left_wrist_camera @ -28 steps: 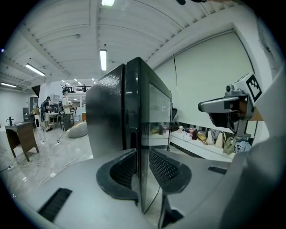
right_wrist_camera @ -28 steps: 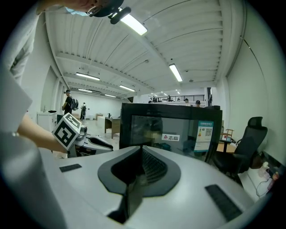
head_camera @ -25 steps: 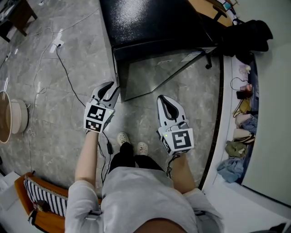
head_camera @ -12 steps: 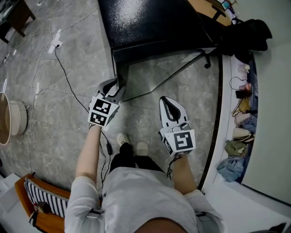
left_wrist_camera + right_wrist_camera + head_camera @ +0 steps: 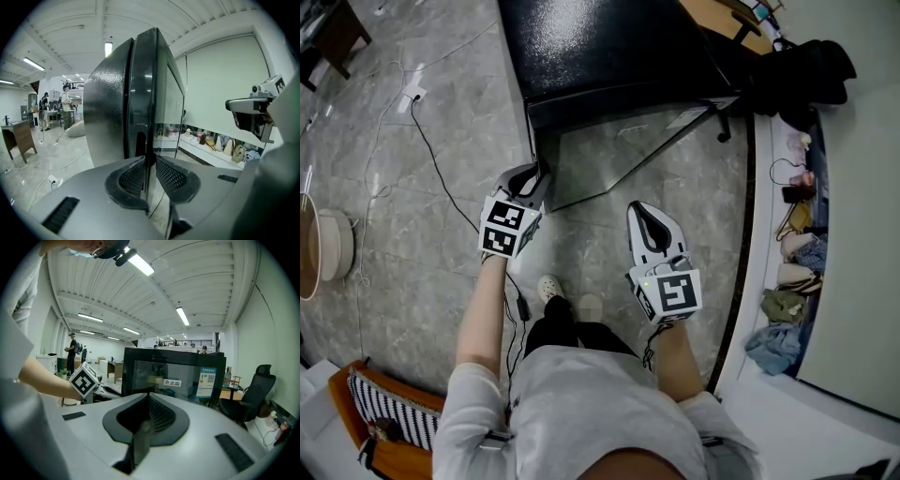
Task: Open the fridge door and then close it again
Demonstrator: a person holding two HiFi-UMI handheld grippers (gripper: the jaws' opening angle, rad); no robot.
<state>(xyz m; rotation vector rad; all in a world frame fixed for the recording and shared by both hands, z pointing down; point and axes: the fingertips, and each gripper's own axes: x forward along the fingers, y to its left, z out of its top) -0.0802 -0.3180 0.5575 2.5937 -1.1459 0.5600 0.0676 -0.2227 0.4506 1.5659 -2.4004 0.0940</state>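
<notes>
My left gripper (image 5: 536,176) is at the free edge of the fridge door (image 5: 619,150), and its jaws are closing with that edge between them. In the left gripper view the dark edge fills the gap and both mesh pads (image 5: 171,176) lie against the door's faces. The black fridge (image 5: 600,47) stands on the grey stone floor (image 5: 422,244) straight ahead of me. Its glass door is swung partway out from the cabinet, hinged on the side towards the office chair (image 5: 811,66), with the free edge on my left. My right gripper (image 5: 640,204) hangs in the air beside the left one, well apart from the door. Its jaws are pressed together with nothing between them, and they point at the stickered glass front.
</notes>
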